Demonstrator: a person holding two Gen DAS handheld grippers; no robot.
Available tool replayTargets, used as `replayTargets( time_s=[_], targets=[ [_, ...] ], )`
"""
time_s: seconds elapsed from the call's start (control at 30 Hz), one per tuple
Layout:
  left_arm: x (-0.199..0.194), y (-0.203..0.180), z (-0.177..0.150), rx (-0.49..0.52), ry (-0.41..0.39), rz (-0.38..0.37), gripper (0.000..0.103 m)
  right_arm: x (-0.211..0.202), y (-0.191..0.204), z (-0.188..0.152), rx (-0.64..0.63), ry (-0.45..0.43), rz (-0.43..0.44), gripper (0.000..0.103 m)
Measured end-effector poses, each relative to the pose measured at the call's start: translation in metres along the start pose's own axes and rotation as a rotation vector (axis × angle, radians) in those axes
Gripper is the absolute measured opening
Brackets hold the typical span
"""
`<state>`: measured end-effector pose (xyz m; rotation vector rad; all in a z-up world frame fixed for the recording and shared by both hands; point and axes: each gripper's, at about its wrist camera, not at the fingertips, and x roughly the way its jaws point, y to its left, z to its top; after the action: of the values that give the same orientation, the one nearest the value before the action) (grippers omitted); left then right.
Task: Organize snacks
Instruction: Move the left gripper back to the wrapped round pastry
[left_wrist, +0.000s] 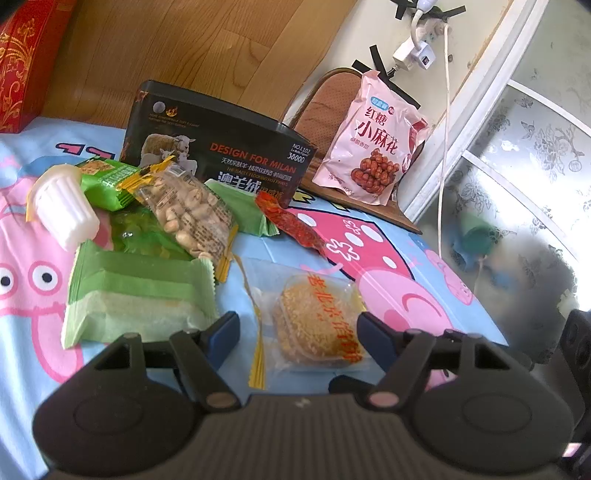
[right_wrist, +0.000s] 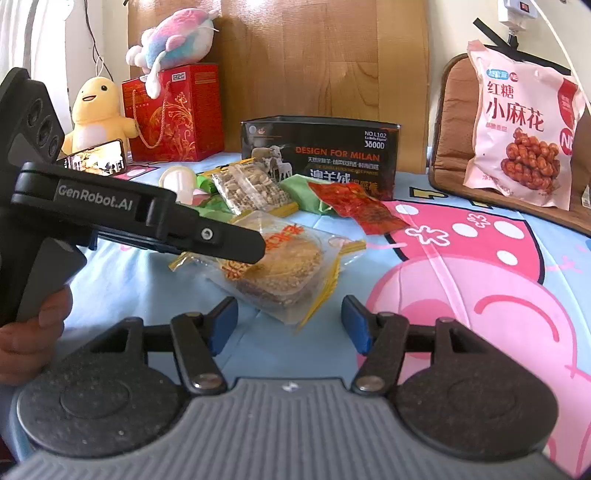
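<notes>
Left wrist view, gripper: our left gripper (left_wrist: 297, 334) has its jaws spread, grasping nothing, poised over the clear-wrapped sesame cake (left_wrist: 317, 321) lying between the fingers.
Left wrist view, snacks: the peanut bag (left_wrist: 188, 214), green wafer packs (left_wrist: 136, 291), white jelly cup (left_wrist: 64, 210) and red spicy strip (left_wrist: 291, 223) lie heaped on the cartoon sheet (left_wrist: 388, 258) in front of the black tin (left_wrist: 218, 147).
Right wrist view, gripper: our right gripper (right_wrist: 290, 325) is released too, empty, just short of the same cake.
Right wrist view, elsewhere: the pink twist-snack bag (right_wrist: 524, 125) leans well apart, on a brown cushion (right_wrist: 454, 147).
Progress: we judge the sorting barely begun; nothing looks boxed, and every snack is left to place.
</notes>
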<state>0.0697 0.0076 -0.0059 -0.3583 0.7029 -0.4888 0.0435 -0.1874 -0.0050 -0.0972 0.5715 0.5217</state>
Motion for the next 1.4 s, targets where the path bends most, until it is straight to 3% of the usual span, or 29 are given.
replayTargets(
  time_s=[1.4],
  targets=[
    [0.0009, 0.0013, -0.0003, -0.007, -0.001, -0.01, 0.073, 0.0002, 0.0, 0.0, -0.003, 0.001, 0.002, 0.065]
  ],
)
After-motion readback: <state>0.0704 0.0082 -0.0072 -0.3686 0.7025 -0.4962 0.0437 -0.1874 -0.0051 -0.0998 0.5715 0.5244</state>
